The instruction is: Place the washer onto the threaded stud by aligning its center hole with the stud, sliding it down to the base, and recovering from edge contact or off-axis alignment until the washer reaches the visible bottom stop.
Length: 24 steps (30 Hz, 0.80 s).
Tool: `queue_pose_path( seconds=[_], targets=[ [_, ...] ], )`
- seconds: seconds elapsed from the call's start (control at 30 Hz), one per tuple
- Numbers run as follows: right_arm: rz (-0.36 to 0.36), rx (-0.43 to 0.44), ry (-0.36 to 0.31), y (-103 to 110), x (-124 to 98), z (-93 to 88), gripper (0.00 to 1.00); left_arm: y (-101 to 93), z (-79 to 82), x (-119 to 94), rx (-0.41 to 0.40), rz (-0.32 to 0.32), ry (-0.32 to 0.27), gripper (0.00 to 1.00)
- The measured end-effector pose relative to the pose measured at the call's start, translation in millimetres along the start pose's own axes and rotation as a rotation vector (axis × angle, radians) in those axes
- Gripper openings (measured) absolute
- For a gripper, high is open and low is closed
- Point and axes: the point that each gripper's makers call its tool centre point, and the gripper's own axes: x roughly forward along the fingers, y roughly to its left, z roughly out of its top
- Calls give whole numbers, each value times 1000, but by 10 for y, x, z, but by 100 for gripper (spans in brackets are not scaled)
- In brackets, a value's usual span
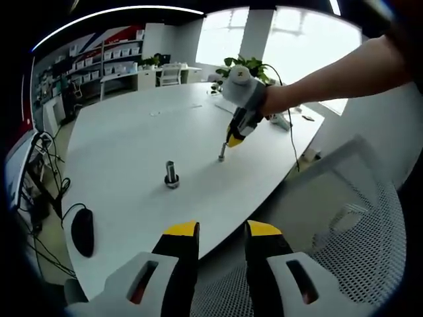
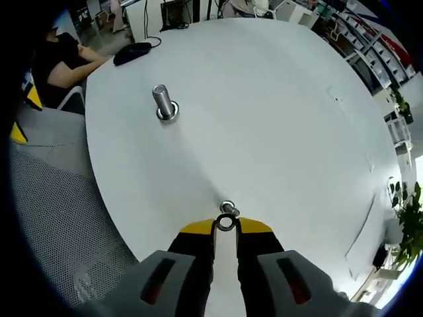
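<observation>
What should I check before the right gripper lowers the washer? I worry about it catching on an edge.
1. Washer gripped in right gripper: ok.
2. Small threaded stud upright on white table: ok.
3. Washer hole centred over stud: cannot tell, close but hidden.
4. Washer at bottom stop: not ok, still at the top.
5. Left gripper clear, open, off the table: ok.
6. Large bolt apart from the work: ok.

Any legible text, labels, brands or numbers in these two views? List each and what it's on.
None legible.
Shelf boxes on the far wall: labels too small and blurred to read.
Stud, washer, table, both grippers: no visible markings.
</observation>
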Motion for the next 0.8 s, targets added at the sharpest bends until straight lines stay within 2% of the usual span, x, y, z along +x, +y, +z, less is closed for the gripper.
queue_pose_path(
  seconds=[0.27, 0.8],
  targets=[
    [-3, -2, -12, -22, -1, 62, 13, 6, -7, -6, -1, 3, 2, 25],
    [-14, -10, 4, -102, 53, 40, 13, 8, -3, -4, -5, 7, 5, 25]
  ],
)
